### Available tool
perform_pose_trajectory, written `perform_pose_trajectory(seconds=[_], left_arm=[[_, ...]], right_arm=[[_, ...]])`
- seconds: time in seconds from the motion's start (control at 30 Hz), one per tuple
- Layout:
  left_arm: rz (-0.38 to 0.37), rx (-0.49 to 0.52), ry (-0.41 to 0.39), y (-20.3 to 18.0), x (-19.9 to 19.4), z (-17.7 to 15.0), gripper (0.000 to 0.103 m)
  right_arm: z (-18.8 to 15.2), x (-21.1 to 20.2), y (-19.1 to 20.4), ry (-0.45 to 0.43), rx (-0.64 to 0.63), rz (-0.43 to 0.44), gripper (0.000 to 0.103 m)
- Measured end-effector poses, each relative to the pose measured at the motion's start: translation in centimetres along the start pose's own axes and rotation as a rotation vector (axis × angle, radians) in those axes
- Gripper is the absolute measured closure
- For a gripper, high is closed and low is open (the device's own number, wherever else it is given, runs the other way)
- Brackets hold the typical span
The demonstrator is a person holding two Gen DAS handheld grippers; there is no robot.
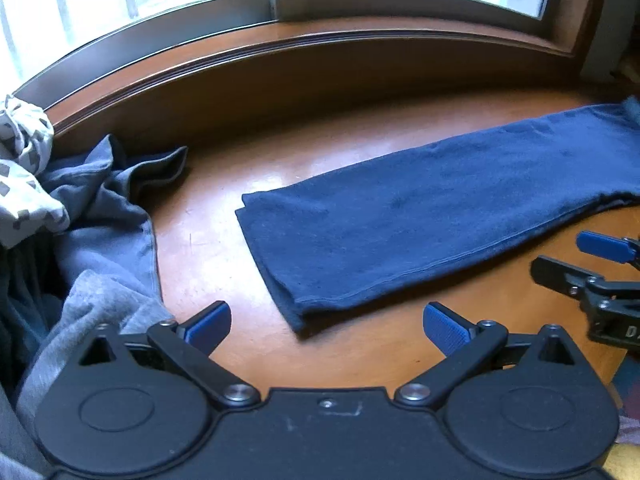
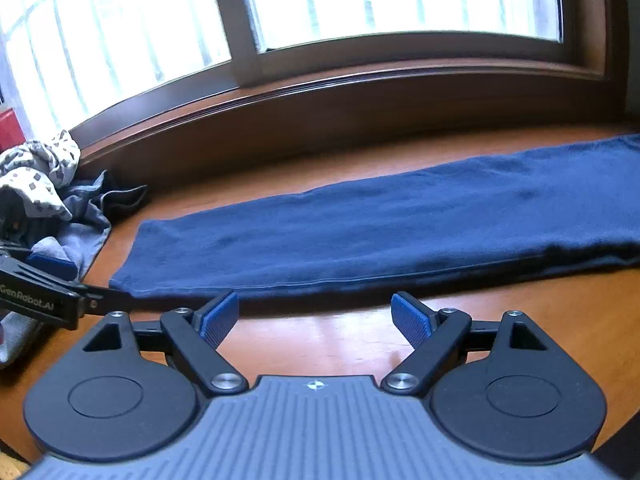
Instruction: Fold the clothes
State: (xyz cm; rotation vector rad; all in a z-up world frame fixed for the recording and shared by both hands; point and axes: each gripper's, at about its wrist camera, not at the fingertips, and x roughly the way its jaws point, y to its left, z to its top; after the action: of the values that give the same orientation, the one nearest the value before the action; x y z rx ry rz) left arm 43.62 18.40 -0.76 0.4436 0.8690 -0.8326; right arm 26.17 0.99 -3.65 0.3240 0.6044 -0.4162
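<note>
I have both claws spread wide and empty, left claw (image 1: 327, 327) and right claw (image 2: 316, 320) hovering over the surface (image 1: 224, 216), with the blue garment (image 1: 420, 216) folded into a long strip just ahead and a heap of clothes (image 1: 80, 220) at left.

navy garment (image 1: 420, 216) cut off right, blurred

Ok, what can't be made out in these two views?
- Navy garment: its right end is cut off by the frame edge in both wrist views.
- Grey clothes pile: its left part is cut off by the frame edge; the left gripper covers its bottom.
- Outside the window: overexposed.
</note>
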Motion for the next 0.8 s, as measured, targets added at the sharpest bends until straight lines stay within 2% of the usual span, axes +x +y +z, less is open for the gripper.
perform_pose_trajectory(seconds=[0.27, 0.47, 0.6, 0.8], left_arm=[[-0.046, 0.031, -0.017, 2.5, 0.4, 0.3, 0.0], [-0.073, 0.006, -0.018, 3.9, 1.2, 0.7, 0.0], [-0.053, 0.019, -0.03, 5.0, 1.0, 0.2, 0.0], [-0.006, 0.066, -0.086, 6.5, -0.7, -1.0, 0.0]], right_arm=[[-0.3, 1.1, 4.3, 0.007, -0.081, -0.033, 0.017], [-0.8, 1.0, 6.2, 0.026, -0.158, -0.058, 0.017], [-0.8, 1.3, 7.1, 0.033, -0.182, -0.058, 0.017], [-0.6, 3.0, 9.6, 0.029, -0.23, 0.043, 0.019]])
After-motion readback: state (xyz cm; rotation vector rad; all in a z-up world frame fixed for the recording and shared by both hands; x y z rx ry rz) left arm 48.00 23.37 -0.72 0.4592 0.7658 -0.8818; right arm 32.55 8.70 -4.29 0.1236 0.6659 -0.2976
